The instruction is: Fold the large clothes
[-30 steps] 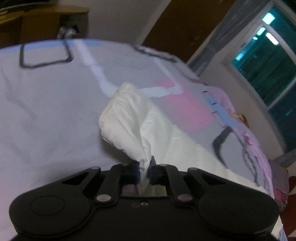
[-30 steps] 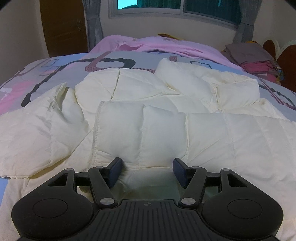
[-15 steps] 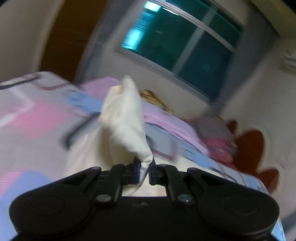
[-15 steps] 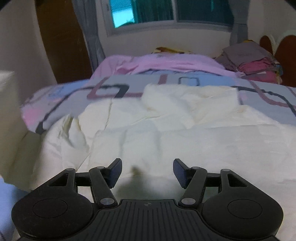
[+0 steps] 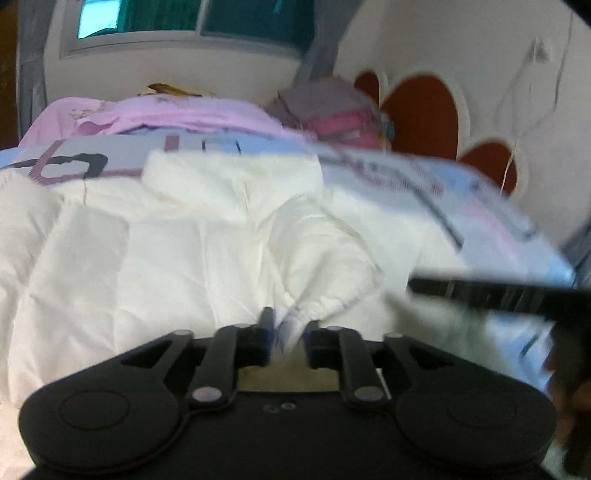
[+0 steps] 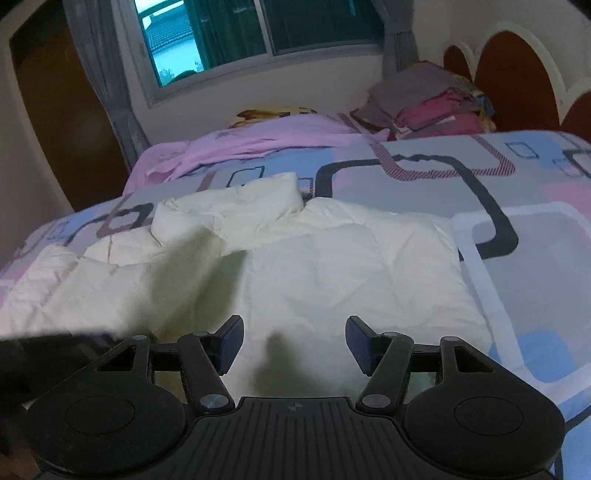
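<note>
A cream padded jacket (image 5: 177, 258) lies spread on the patterned bedsheet (image 6: 524, 236), collar towards the window. One sleeve (image 5: 325, 254) is folded across its body. My left gripper (image 5: 290, 328) hovers just above the jacket. Its jaws are opening, and the sleeve's cuff (image 5: 295, 321) sits loose between the pads. In the right wrist view the jacket (image 6: 351, 266) fills the middle of the bed. My right gripper (image 6: 294, 343) stands open above its lower part with nothing between its fingers. The blurred dark shape at the left edge (image 6: 33, 350) is the other gripper.
A pink blanket (image 6: 266, 144) and a pile of folded clothes (image 6: 424, 107) lie at the far side of the bed, under the window (image 6: 229, 33). A red and white headboard (image 5: 421, 110) stands on the right. A brown door (image 6: 55, 122) is at the far left.
My left gripper swung the sleeve across from the bare sheet onto the jacket's body, rolled, and its jaws have parted. My right gripper rose and shifted, staying open.
</note>
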{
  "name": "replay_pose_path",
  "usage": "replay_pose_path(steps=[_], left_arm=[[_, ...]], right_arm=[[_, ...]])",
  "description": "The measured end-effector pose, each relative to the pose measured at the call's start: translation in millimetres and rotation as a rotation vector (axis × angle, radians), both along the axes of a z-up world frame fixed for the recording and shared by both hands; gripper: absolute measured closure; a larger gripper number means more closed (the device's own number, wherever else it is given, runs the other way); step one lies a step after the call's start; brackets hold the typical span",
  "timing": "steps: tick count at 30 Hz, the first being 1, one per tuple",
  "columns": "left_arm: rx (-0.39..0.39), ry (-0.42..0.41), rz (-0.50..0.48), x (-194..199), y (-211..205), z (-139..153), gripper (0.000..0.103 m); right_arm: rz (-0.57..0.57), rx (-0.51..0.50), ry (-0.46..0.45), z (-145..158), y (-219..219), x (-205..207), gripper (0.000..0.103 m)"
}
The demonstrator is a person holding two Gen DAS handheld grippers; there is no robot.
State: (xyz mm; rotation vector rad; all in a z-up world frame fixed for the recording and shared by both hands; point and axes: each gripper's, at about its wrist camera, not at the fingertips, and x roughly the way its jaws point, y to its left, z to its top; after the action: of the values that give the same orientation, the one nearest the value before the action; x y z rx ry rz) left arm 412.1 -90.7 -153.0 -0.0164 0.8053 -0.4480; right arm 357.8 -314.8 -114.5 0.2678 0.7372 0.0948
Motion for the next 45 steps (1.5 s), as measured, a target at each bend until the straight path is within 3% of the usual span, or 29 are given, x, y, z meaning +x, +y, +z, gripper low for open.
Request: replay_pose_path(steps=[2, 3, 4, 5, 8, 12, 13, 14, 16, 18, 20, 24, 28, 30, 32, 34, 37, 40, 43, 45], left_arm=[[0.017, 0.003, -0.006, -9, 0, 1, 0.071], [0.018, -0.003, -0.005, -13, 6, 5, 0.058], [0.02, -0.011, 0.001, -16, 12, 8, 0.048], [0.024, -0.033, 0.019, -22, 18, 16, 0.032], [0.045, -0.096, 0.074, -38, 39, 30, 0.03], [0.093, -0.123, 0.207, -55, 86, 39, 0.03], [0.114, -0.127, 0.243, -59, 98, 39, 0.031], [0.141, -0.127, 0.276, -61, 110, 36, 0.032], [0.197, -0.108, 0.33, -66, 131, 27, 0.033], [0.227, -0.074, 0.373, -67, 144, 13, 0.036], [0.249, -0.045, 0.41, -63, 153, 1, 0.038], [0.243, -0.086, 0.438, -52, 154, 1, 0.038], [0.273, -0.13, 0.411, -32, 140, 1, 0.042], [0.276, -0.124, 0.399, -27, 136, -4, 0.061], [0.275, -0.104, 0.401, -23, 138, -10, 0.071], [0.266, -0.095, 0.411, -23, 142, -14, 0.075], [0.27, -0.072, 0.4, -22, 143, -19, 0.075], [0.256, -0.062, 0.373, -30, 144, -10, 0.071], [0.233, -0.074, 0.354, -43, 150, 3, 0.059], [0.207, -0.075, 0.373, -50, 155, 12, 0.043]], right_arm=[[0.012, 0.027, -0.011, 4, -1, -1, 0.042], [0.023, 0.041, -0.015, 5, 1, 0, 0.04], [0.029, 0.055, -0.015, 5, 4, 1, 0.022], [0.032, 0.066, -0.024, 5, 8, 2, 0.007], [0.079, 0.071, -0.028, 3, 24, 12, 0.007], [0.088, 0.076, 0.062, -15, 41, 28, 0.008], [0.091, 0.082, 0.07, -19, 42, 30, 0.019], [0.102, 0.081, 0.08, -22, 45, 31, 0.044], [0.132, 0.098, 0.102, -26, 50, 33, 0.067], [0.142, 0.082, 0.098, -25, 53, 34, 0.071], [0.154, 0.08, 0.077, -19, 52, 34, 0.091], [0.111, 0.0, -0.011, 2, 39, 28, 0.093], [0.05, -0.069, -0.019, 9, 11, 25, 0.093], [0.011, -0.075, -0.005, 7, -6, 23, 0.093], [-0.015, -0.069, 0.018, 1, -19, 23, 0.093], [-0.034, -0.101, 0.046, -11, -24, 24, 0.093], [-0.043, -0.101, 0.095, -30, -29, 30, 0.093], [-0.056, -0.092, 0.054, -23, -31, 23, 0.092], [-0.072, -0.081, -0.006, -8, -36, 15, 0.092], [-0.073, -0.09, -0.046, 3, -34, 11, 0.092]])
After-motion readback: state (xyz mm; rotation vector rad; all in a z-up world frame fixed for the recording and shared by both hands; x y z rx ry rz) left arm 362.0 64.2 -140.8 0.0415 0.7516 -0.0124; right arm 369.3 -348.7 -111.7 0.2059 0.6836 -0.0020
